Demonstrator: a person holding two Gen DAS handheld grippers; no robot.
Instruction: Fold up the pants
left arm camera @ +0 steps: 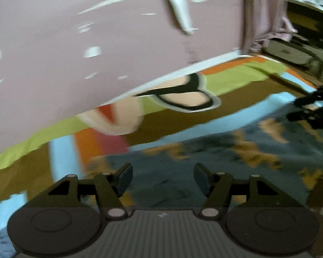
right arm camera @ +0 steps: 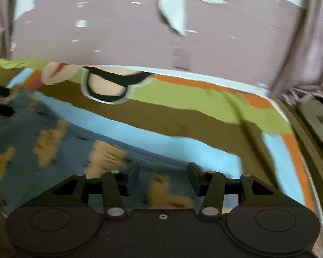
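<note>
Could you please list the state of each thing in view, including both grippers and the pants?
left gripper: open, holding nothing, over the pants.
right gripper: open, holding nothing, over the pants.
pants: dark blue with tan patches, lying on the bed sheet; blurred, so fold state unclear.
bed sheet: colourful, spread out beneath the pants.
wall: pink paint peeling in white patches.

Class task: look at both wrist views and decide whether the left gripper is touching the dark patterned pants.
Cannot tell. In the left wrist view the left gripper is open above the blurred pants, nothing between its fingers; neither view plainly shows contact or a gap.
</note>
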